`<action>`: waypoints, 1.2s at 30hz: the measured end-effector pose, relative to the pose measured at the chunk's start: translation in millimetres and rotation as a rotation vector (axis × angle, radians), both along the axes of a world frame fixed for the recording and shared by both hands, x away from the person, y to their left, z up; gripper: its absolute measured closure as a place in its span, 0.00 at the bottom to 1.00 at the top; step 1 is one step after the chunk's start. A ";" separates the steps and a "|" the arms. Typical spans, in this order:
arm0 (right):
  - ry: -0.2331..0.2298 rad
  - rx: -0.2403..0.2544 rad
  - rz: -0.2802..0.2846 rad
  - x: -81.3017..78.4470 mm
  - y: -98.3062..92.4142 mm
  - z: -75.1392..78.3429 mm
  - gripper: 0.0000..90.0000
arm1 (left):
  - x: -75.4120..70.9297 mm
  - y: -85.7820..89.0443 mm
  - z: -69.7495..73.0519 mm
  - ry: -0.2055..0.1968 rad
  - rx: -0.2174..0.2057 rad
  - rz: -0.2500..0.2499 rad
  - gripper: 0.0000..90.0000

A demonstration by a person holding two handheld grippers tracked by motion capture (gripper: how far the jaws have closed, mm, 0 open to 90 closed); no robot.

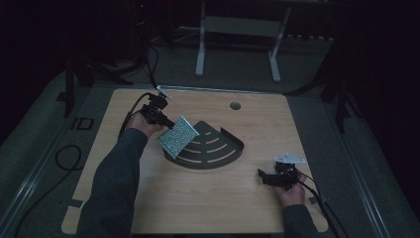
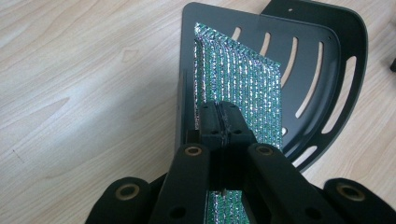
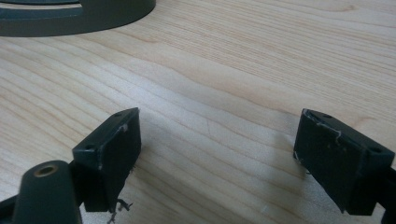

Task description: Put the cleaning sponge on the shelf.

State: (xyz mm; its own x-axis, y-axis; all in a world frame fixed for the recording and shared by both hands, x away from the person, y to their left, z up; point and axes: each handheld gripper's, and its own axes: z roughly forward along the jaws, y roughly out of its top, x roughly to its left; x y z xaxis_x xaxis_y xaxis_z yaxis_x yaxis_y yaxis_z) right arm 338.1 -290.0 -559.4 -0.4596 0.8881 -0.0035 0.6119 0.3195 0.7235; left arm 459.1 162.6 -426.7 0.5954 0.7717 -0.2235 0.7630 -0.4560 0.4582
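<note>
A shiny green-and-silver scouring pad (image 1: 178,136) (image 2: 243,84) hangs tilted over the left edge of a dark slotted quarter-round tray (image 1: 218,146) (image 2: 322,70). My left gripper (image 1: 166,121) (image 2: 219,119) is shut on the pad's near edge and holds it above the tray. My right gripper (image 1: 265,177) (image 3: 217,154) rests low over the bare wood at the table's right front, its jaws wide open with nothing between them. A curved piece of the tray's rim (image 3: 74,16) shows at the top left of the right gripper view.
The wooden table (image 1: 198,198) has a round cable hole (image 1: 235,105) near its far edge. Cables (image 1: 133,106) trail from both grippers. Beyond the table stands a white desk frame (image 1: 237,44) on grey floor.
</note>
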 end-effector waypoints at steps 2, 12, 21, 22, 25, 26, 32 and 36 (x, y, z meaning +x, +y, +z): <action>0.000 0.000 0.000 0.0 0.0 0.0 0.16 | 2.5 -1.8 -3.5 0.002 -0.001 0.009 1.00; 0.000 0.001 0.000 0.0 0.0 0.0 0.16 | 6.6 -3.5 -7.6 -0.004 -0.009 0.008 1.00; 0.000 0.001 0.000 0.0 0.0 0.0 0.16 | 8.9 -9.0 -12.9 -0.014 0.002 0.008 1.00; 0.000 0.001 0.000 0.0 0.0 0.0 0.16 | 9.0 -9.9 -13.5 -0.016 0.004 0.008 1.00; 0.000 0.001 0.000 0.0 0.0 0.0 0.16 | 9.6 -12.4 -15.6 -0.017 0.020 0.004 1.00; 0.000 0.001 0.000 0.0 0.0 0.0 0.16 | 9.7 -13.1 -16.2 -0.019 0.023 0.003 1.00; 0.000 0.001 0.000 0.0 0.0 0.0 0.16 | 10.0 -15.1 -18.0 -0.026 0.044 0.000 1.00; 0.000 0.001 0.000 0.0 0.0 0.0 0.16 | 9.3 -17.3 -19.3 -0.029 0.053 -0.005 1.00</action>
